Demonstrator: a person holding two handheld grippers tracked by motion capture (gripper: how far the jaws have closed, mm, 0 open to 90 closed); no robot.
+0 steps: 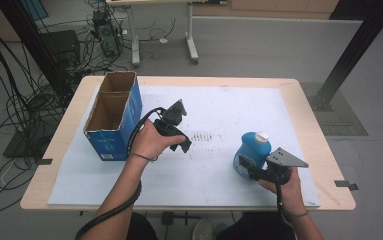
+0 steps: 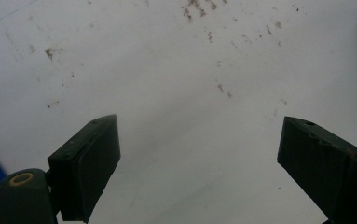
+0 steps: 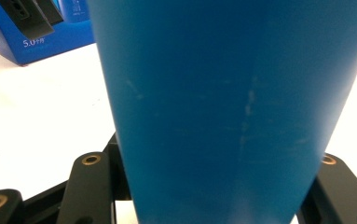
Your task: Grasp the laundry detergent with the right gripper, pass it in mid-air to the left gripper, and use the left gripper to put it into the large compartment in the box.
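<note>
Blue bottle (image 1: 253, 150), white cap (image 1: 262, 136); blue box (image 1: 114, 131); white, perhaps speckled mat (image 1: 219, 110)

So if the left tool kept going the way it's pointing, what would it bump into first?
Probably the white mat. The left tool is open, nothing sits between its jaws, and it aims down at bare, speckled surface. How far off the mat is, the pictures leave unclear.

The person's forearms were bare. Both grippers (image 1: 179, 131) (image 1: 249, 167) were black with brass-ringed screw holes, trailing black cables; the right bore a grey three-cornered plate (image 1: 285, 158).
</note>
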